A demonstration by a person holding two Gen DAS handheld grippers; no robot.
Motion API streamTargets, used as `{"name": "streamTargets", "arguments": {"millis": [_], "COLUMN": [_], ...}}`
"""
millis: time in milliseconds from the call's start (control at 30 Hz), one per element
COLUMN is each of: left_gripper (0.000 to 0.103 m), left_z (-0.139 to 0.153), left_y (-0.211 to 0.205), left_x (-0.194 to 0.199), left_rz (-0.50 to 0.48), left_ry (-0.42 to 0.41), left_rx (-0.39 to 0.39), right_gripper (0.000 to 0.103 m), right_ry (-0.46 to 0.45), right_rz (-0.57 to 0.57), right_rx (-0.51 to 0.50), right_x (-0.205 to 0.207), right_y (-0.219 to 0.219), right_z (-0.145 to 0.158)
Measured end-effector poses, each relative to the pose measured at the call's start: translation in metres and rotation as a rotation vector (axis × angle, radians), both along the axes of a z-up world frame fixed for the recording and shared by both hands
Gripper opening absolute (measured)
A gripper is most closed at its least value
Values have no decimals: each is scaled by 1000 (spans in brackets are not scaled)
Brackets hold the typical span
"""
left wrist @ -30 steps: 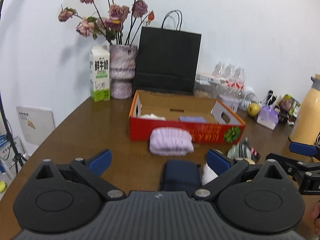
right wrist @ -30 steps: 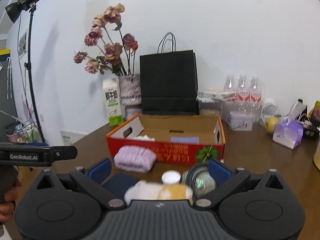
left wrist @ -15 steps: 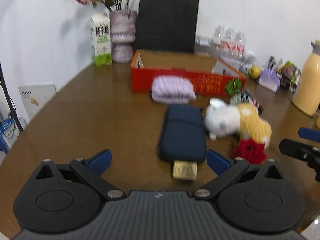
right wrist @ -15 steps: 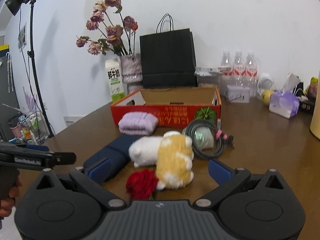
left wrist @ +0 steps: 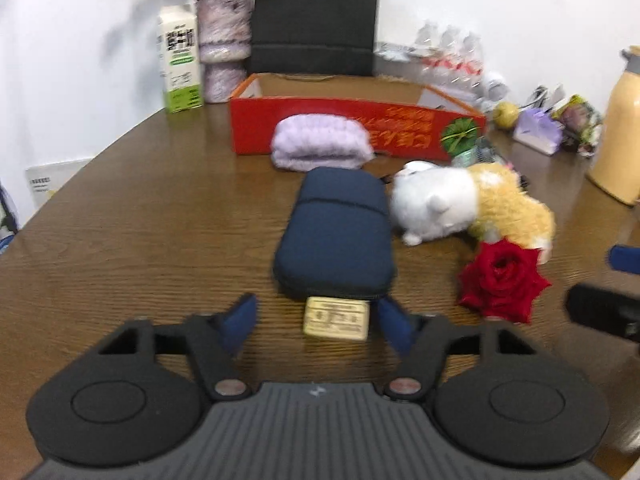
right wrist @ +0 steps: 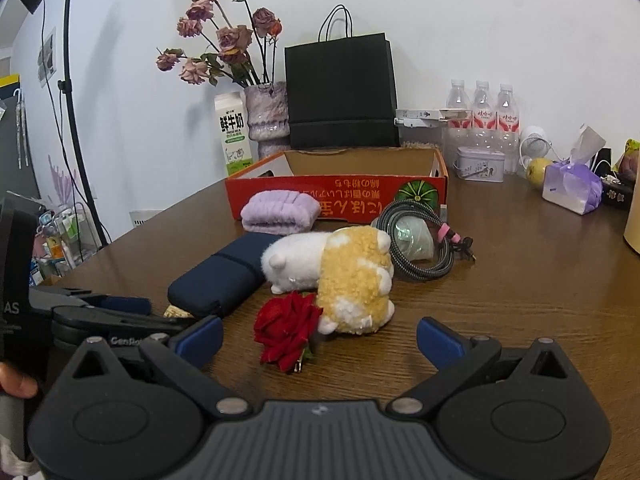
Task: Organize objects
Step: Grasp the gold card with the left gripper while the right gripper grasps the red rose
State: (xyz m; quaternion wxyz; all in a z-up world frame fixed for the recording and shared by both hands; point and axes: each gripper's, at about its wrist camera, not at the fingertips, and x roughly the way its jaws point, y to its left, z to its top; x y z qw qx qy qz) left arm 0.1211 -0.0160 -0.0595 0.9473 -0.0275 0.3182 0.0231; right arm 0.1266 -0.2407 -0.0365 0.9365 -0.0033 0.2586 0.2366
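Note:
A navy pouch [left wrist: 336, 240] lies lengthwise on the brown table [left wrist: 140, 220], with a small tan block [left wrist: 336, 318] at its near end. My left gripper [left wrist: 316, 322] hangs low over the table. Its jaws are closing with the tan block between them; the right pad is close to the block and the left pad stands apart. A white and yellow plush toy [right wrist: 352, 276] lies right of the pouch, with a red rose [right wrist: 288, 328] against it. My right gripper [right wrist: 319, 340] is open, the rose just ahead of its fingers. The left gripper [right wrist: 120, 308] shows at the left of the right wrist view.
A red cardboard box [right wrist: 336, 196] stands open behind a folded lavender towel [right wrist: 280, 214]. A coiled cable [right wrist: 420, 240] lies right of the plush. A black bag [right wrist: 340, 92], milk carton [right wrist: 234, 136], vase, bottles and a yellow flask [left wrist: 624, 128] line the back and right.
Both grippers sank toward the table, and the plush, rose and pouch came closer. The left jaws narrowed from wide open to either side of the tan block.

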Motion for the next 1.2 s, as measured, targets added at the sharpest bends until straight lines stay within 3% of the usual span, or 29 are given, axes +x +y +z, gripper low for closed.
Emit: {"name": "streamTargets", "arguments": {"millis": [33, 733, 1200], "left_gripper": [30, 31, 31], "left_z": [0, 11, 17], "left_y": [-1, 47, 75], "left_x": [-1, -25, -31], "left_rz": [-13, 64, 69], "left_ry": [-8, -95, -131], "left_rx": [-5, -43, -74], "right_gripper": [103, 103, 95], "right_ry": [2, 19, 36], "right_rz": [1, 4, -94], "right_rx": [-3, -54, -97], "right_x": [1, 11, 32], "right_y": [1, 36, 70], "right_z": [-1, -10, -21]}}
